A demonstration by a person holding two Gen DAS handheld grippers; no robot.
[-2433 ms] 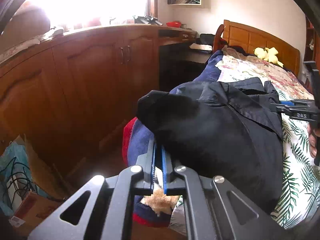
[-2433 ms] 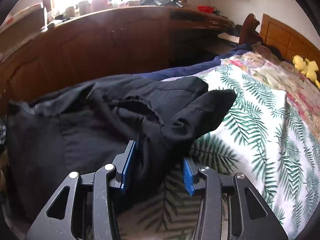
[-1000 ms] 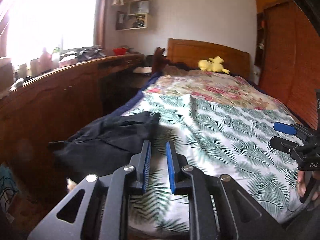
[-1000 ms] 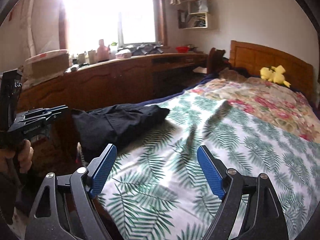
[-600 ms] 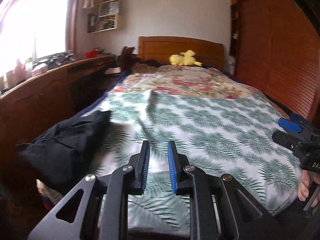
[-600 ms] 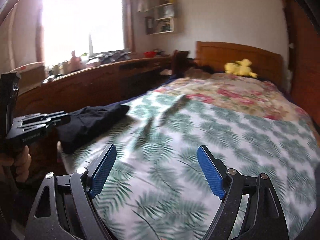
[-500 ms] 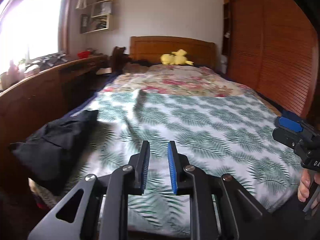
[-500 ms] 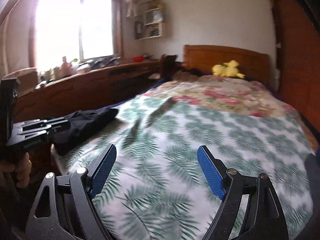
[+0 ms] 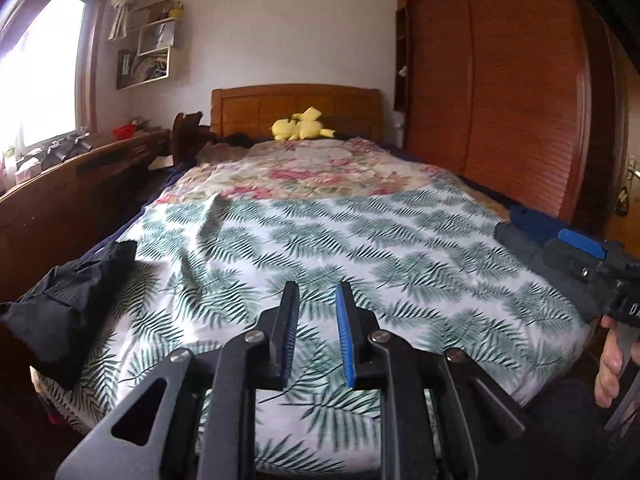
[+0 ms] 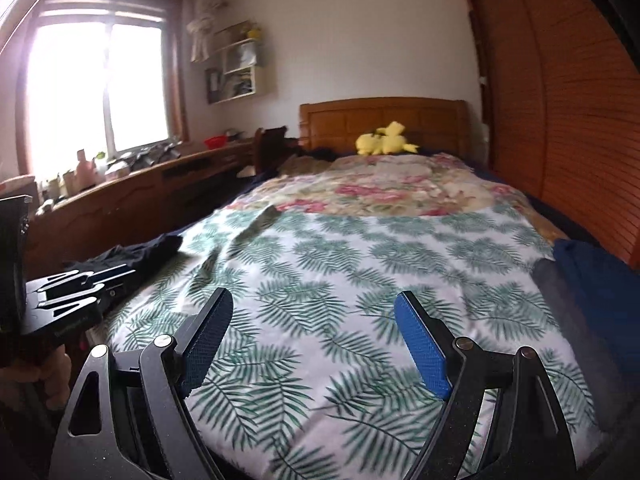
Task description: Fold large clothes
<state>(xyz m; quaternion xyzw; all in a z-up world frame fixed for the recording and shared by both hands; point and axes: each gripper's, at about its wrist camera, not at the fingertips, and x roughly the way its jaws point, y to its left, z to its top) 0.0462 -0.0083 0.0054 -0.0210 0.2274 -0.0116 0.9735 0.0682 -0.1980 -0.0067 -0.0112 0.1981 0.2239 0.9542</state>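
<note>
Left gripper [image 9: 317, 330], left wrist view: jaws w/ narrow gap, nothing between, above fern-print bedspread [image 9: 360, 248]; black garment [image 9: 68, 308] bunched at bed's left edge. Right gripper [image 10: 314, 338], right wrist view: jaws wide apart, empty, over same bedspread; garment far left.

Left gripper [image 9: 318, 300] jaws nearly closed, empty — right gripper [image 10: 314, 312] jaws spread wide, both tilted slightly down
</note>
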